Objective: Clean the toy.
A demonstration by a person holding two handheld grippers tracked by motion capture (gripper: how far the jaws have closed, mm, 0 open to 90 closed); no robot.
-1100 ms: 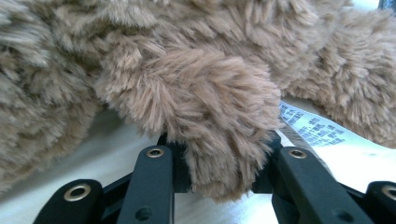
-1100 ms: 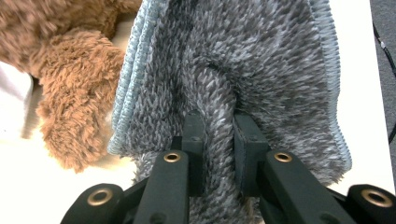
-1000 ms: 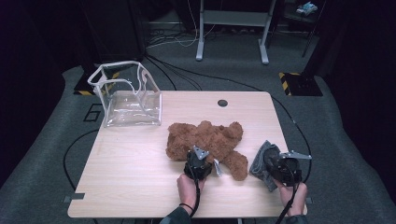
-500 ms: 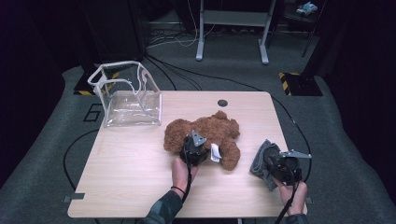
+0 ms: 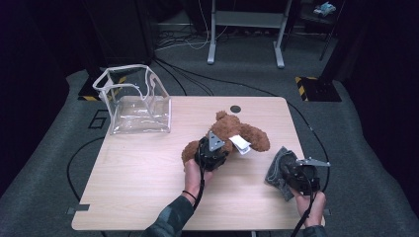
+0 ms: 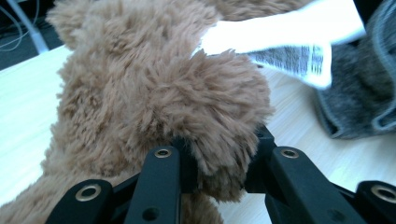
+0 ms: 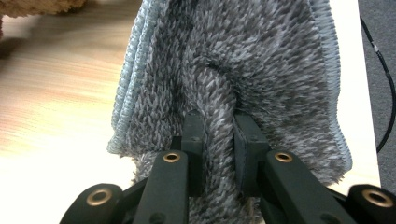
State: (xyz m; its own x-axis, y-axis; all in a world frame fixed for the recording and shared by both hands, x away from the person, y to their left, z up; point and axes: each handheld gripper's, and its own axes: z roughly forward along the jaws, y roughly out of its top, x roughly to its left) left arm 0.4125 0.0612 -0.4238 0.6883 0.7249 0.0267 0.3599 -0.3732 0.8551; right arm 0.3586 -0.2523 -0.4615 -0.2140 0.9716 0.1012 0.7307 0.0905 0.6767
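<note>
Left hand-held gripper (image 5: 216, 143): jaws clamped, raised mid-table, forearm reaching in from below.
Right hand-held gripper (image 5: 291, 170): jaws clamped, low at the right edge.

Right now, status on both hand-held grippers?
Left hand-held gripper shut on brown plush bear, lifted. Right hand-held gripper shut on grey cloth. Clear bag back left, path open.

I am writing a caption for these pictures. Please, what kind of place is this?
Probably a lab or studio set up for recording. One bare wooden table stands on grey carpet in a dark room, cables run across the floor, and a metal stand is behind.
</note>
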